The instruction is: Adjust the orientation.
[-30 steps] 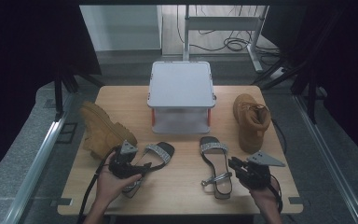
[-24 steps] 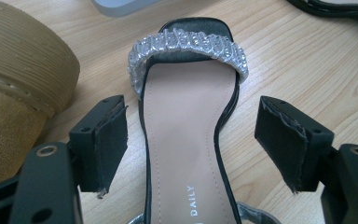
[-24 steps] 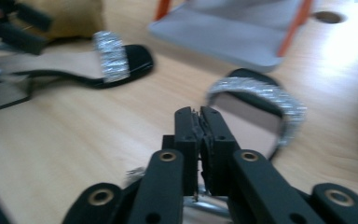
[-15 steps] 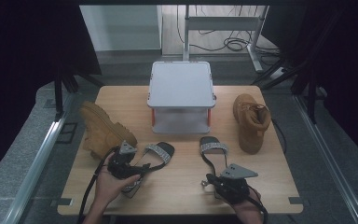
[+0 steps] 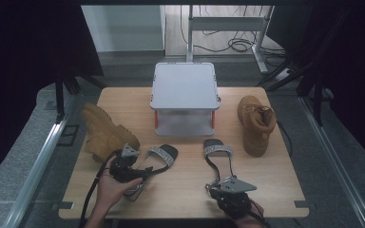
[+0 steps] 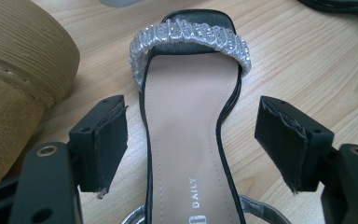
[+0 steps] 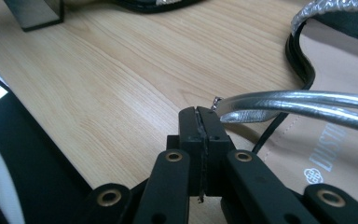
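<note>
The left sandal (image 6: 191, 140) lies on the table (image 5: 180, 185) just beside the tan boot (image 5: 105, 133), its footbed running between the left gripper's (image 6: 191, 140) wide-spread jaws, which touch nothing. The right sandal (image 5: 218, 159) lies near the table's front, its silver ankle strap (image 7: 303, 105) just beside the right gripper (image 7: 199, 121), whose jaws are pressed flat together with nothing between them. Since a second ago that gripper has swung from the sandal's right side to behind its heel, probably lining up on the strap, though contact is hard to judge. The left gripper has barely moved. Storage box (image 5: 185, 88) and second boot (image 5: 256, 123) are unchanged.
</note>
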Demonstrator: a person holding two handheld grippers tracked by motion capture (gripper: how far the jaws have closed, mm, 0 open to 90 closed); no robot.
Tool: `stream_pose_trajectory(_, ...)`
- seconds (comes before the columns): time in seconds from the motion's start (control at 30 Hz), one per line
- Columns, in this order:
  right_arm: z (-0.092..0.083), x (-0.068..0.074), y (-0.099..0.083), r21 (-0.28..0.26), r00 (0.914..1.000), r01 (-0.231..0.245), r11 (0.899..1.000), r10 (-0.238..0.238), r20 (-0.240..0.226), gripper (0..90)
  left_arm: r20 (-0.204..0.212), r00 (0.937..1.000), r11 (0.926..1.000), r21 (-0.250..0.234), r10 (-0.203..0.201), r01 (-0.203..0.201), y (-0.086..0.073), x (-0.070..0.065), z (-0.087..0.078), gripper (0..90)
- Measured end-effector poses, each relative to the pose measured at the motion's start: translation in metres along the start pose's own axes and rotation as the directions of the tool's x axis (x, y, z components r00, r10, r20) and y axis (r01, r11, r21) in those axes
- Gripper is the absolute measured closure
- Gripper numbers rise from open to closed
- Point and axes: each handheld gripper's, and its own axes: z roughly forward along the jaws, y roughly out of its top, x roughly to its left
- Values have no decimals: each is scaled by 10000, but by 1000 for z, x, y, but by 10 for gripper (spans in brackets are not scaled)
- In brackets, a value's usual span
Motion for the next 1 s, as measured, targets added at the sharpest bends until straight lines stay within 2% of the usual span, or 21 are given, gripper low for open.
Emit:
stream_pose_trajectory(0.13, 5, -2, -3, 203, 9989, 117, 9997, -127, 454, 891, -30, 10000, 10000, 31, -50, 50, -1, 2, 0, 260)
stream_pose_trajectory(0.3, 2, -5, -4, 225, 9987, 122, 9997, -133, 499, 891, -31, 10000, 10000, 32, -51, 51, -1, 2, 0, 260)
stream_pose_trajectory(0.47, -5, -13, -9, 180, 9973, -89, 9998, 75, 726, 891, -77, 9999, 9999, 29, -101, 101, -2, 5, -1, 260)
stream_pose_trajectory(0.8, -23, -43, -21, 90, 9924, -557, 9984, 544, 1106, 892, -91, 9999, 9999, 83, -91, 91, -2, 6, -2, 260)
stream_pose_trajectory(1.0, -28, -54, -25, 70, 9905, -707, 9975, 694, 1189, 891, -115, 9999, 9999, 74, -102, 103, -3, 7, -3, 260)
